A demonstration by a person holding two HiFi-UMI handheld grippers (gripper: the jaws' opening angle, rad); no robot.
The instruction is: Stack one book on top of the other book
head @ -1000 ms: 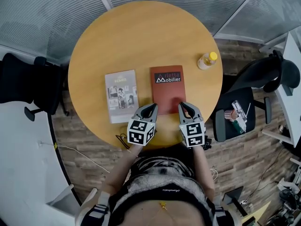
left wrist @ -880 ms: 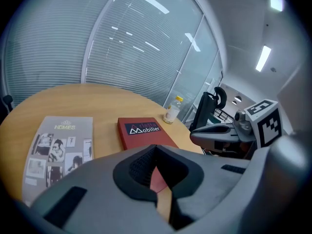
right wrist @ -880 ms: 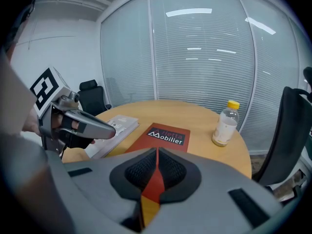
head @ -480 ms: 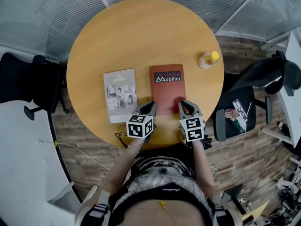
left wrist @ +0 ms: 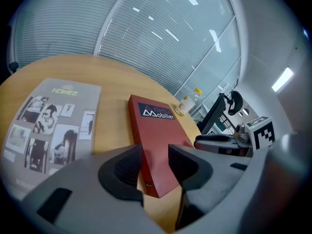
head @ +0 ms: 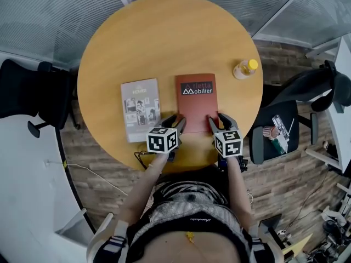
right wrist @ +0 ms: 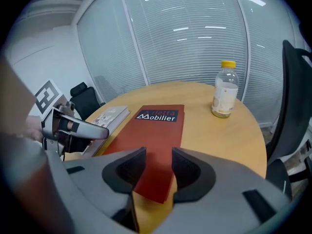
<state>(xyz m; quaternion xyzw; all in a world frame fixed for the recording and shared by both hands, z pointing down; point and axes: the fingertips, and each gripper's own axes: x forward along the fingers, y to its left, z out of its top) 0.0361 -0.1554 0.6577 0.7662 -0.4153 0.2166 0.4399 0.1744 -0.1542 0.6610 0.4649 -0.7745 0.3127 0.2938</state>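
Observation:
A red book (head: 196,100) and a grey magazine-like book (head: 140,109) lie side by side on the round wooden table (head: 164,43). My left gripper (head: 174,123) is at the red book's near left corner, its jaws opening. My right gripper (head: 220,119) is at the near right corner, jaws also opening. In the left gripper view the red book's (left wrist: 156,126) near corner shows through the gap between the jaws of the left gripper (left wrist: 155,156), with the grey book (left wrist: 48,126) to the left. In the right gripper view the red book (right wrist: 158,126) lies just beyond the right gripper (right wrist: 158,164). Neither gripper's pads press on anything.
A clear bottle with a yellow cap (head: 244,69) stands at the table's right edge. A black chair (head: 33,92) is left of the table. Another chair (head: 279,130) with small items on its seat is to the right. Cables lie on the wooden floor.
Both grippers have sunk toward the table at the red book's near edge and rolled a little. Their jaws, shut before, now stand apart.

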